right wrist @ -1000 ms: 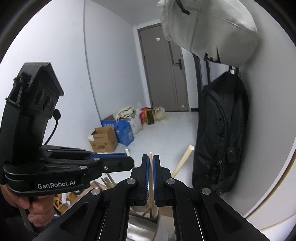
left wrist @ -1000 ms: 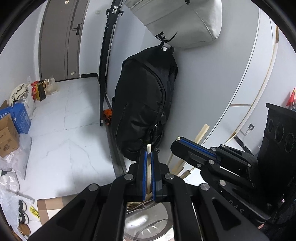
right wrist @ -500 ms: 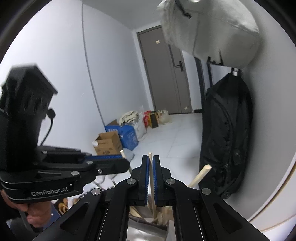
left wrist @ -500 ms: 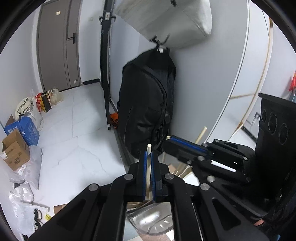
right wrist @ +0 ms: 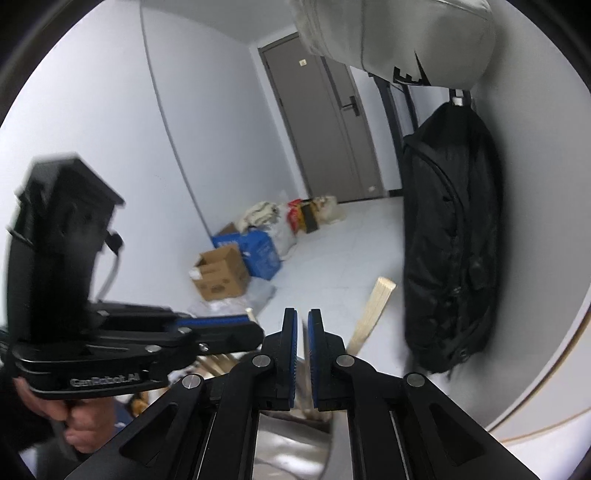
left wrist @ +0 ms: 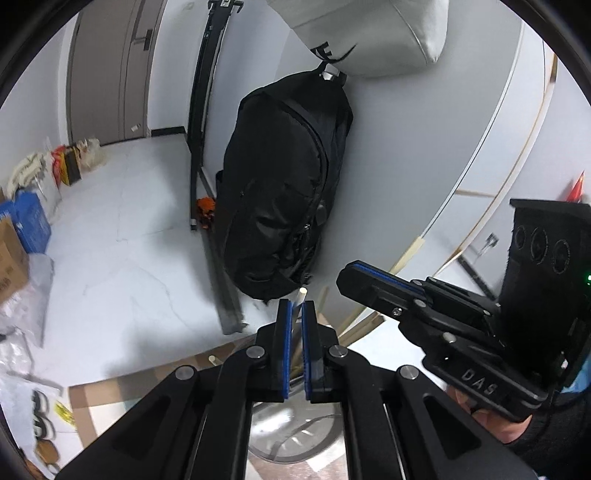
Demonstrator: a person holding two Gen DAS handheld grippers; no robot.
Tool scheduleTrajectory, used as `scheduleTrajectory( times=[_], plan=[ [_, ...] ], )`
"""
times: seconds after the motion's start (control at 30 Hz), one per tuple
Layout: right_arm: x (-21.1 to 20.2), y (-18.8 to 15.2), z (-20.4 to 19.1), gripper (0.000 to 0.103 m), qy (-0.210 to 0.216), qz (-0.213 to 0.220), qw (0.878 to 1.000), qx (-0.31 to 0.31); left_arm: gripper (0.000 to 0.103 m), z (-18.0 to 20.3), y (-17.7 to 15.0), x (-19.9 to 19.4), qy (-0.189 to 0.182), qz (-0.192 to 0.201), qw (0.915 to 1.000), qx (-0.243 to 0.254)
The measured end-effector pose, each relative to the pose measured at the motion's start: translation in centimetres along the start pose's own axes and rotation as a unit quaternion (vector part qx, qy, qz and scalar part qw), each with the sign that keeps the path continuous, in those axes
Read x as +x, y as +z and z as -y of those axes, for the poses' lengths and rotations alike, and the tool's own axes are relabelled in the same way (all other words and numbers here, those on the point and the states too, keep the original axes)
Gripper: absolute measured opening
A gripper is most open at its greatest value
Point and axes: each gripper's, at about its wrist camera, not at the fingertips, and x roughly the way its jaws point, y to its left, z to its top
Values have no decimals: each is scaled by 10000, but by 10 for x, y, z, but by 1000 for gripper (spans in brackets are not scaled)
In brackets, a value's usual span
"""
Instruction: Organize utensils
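My left gripper (left wrist: 294,310) is shut on a pale wooden chopstick (left wrist: 298,303) that stands upright between its blue pads, tip just above them. My right gripper (right wrist: 302,325) has its jaws a little apart, with a blurred pale stick in the gap that the pads do not clearly clamp. Below both grippers is a shiny metal holder (left wrist: 295,428), which also shows in the right wrist view (right wrist: 291,446), with several wooden utensils (right wrist: 371,314) leaning out of it. Each gripper shows in the other's view, the right (left wrist: 373,280) and the left (right wrist: 221,328).
A black backpack (left wrist: 284,192) hangs on the white wall under a grey bag (left wrist: 369,33). Cardboard and blue boxes (right wrist: 236,266) and bags stand on the white floor by the grey door (right wrist: 321,122). A black metal rack (left wrist: 199,122) leans by the backpack.
My right gripper's jaws have parted a little from the chopstick they were clamping. Both grippers have shifted and tilted slightly over the holder; the left keeps its chopstick.
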Motion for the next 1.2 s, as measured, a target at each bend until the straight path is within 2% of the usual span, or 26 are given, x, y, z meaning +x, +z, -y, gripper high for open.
scheduleTrajectory(
  times=[0.07,0.13,0.2,0.3,0.37,0.4,0.43,0.6,0.7,0.8,0.97,1.1,1.2],
  plan=[
    [-5,3,-1,10,54,57,10000,36,2,0,0,-2,-44,17,10000,-45],
    [-14,5,-2,21,50,157,9998,80,5,1,1,-4,-43,-10,10000,-63],
    [-27,7,-4,25,58,275,9995,128,14,2,0,-7,-6,-5,10000,-76],
    [-44,5,-4,48,11,388,9991,171,24,4,-2,-16,143,103,9998,-30],
    [-54,4,-5,50,-41,421,9990,159,32,6,-6,-26,260,296,9992,-50],
    [-61,1,-6,56,-85,442,9989,140,39,9,-9,-33,344,430,9985,-78],
    [-66,-1,-8,64,-113,475,9987,129,42,10,-11,-37,395,523,9978,-94],
    [-92,-14,-14,76,-152,614,9979,140,60,22,-30,-66,798,1089,9907,-148],
    [-103,-20,-18,81,-195,659,9975,150,67,29,-41,-81,1060,1376,9846,-188],
    [-113,-29,-26,87,-234,705,9972,116,77,33,-52,-91,1314,1557,9786,-269],
    [-124,-40,-34,95,-300,716,9969,87,78,37,-62,-97,1564,1677,9725,-416],
    [-136,-47,-42,100,-363,792,9962,46,87,44,-71,-106,1741,1811,9664,-547],
    [-147,-52,-50,103,-428,861,9954,5,89,52,-81,-115,1820,1916,9631,-518]
  ],
)
